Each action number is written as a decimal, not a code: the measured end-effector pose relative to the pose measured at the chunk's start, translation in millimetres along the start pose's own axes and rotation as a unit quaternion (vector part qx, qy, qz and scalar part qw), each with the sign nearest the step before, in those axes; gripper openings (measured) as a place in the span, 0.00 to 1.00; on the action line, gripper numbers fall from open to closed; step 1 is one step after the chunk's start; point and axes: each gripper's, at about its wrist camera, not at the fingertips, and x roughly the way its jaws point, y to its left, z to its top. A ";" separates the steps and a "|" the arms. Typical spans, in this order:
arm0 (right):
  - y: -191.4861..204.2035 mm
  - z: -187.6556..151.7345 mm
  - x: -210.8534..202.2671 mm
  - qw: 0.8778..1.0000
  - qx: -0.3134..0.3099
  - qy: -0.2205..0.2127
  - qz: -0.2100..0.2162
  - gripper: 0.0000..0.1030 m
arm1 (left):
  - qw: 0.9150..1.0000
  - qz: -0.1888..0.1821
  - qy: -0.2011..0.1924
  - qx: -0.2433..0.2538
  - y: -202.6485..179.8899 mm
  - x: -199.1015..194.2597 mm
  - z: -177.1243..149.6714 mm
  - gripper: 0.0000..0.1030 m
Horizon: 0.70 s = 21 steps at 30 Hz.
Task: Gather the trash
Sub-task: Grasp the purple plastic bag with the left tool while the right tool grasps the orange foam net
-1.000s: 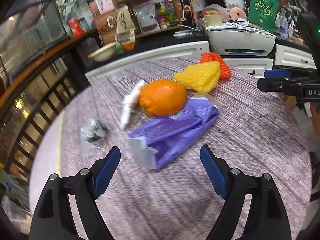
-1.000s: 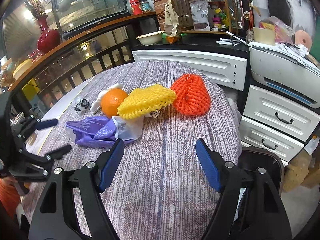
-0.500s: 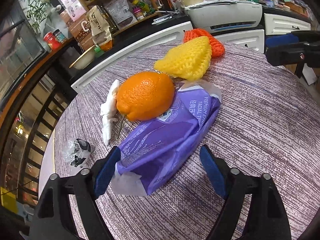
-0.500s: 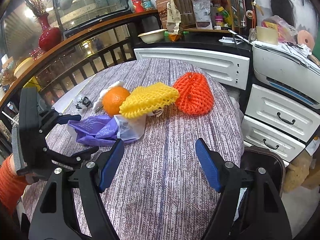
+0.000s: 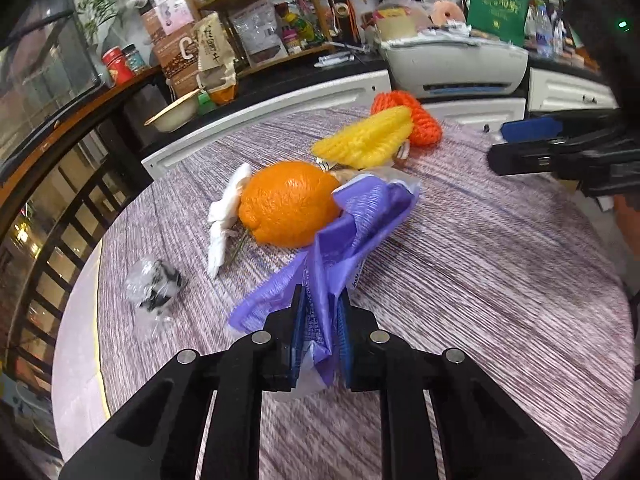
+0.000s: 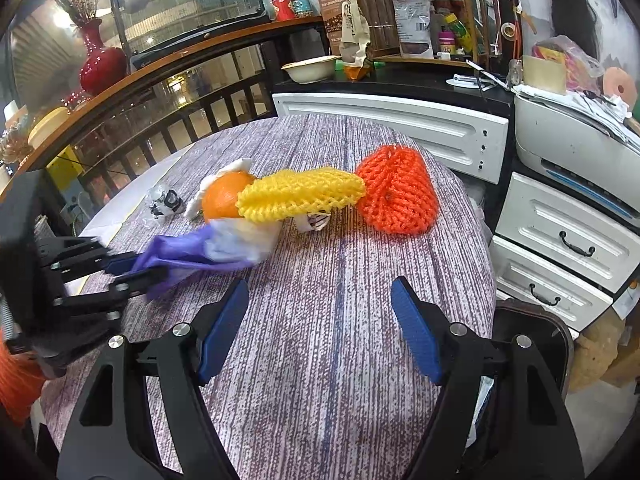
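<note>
My left gripper is shut on the near end of a purple plastic wrapper, which trails back to the orange. In the right wrist view the left gripper pinches the wrapper at the left. My right gripper is open and empty above the table's near part. A yellow foam net, an orange foam net, a white tissue and a crumpled clear wrapper lie on the round table.
A dark bin stands by the table's right edge. White drawers and a printer are at the right. A black counter with a bowl and shelves is behind. A railing runs along the left.
My left gripper moved in and shut on the purple wrapper, bunching and lifting its near end. My right gripper stayed open and hardly moved.
</note>
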 end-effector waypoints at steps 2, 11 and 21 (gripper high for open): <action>-2.4 2.0 3.0 1.000 0.003 0.002 -0.001 0.71 | 1.000 -0.005 -0.009 -0.012 2.9 -12.0 -4.7 0.14; -3.3 15.8 20.0 1.000 -0.006 0.007 -0.011 0.71 | 0.995 -0.015 -0.056 -0.085 20.0 -71.1 -26.4 0.14; -29.8 47.6 79.7 0.994 -0.014 0.067 -0.083 0.65 | 0.991 -0.021 -0.058 -0.119 20.6 -88.5 -39.1 0.14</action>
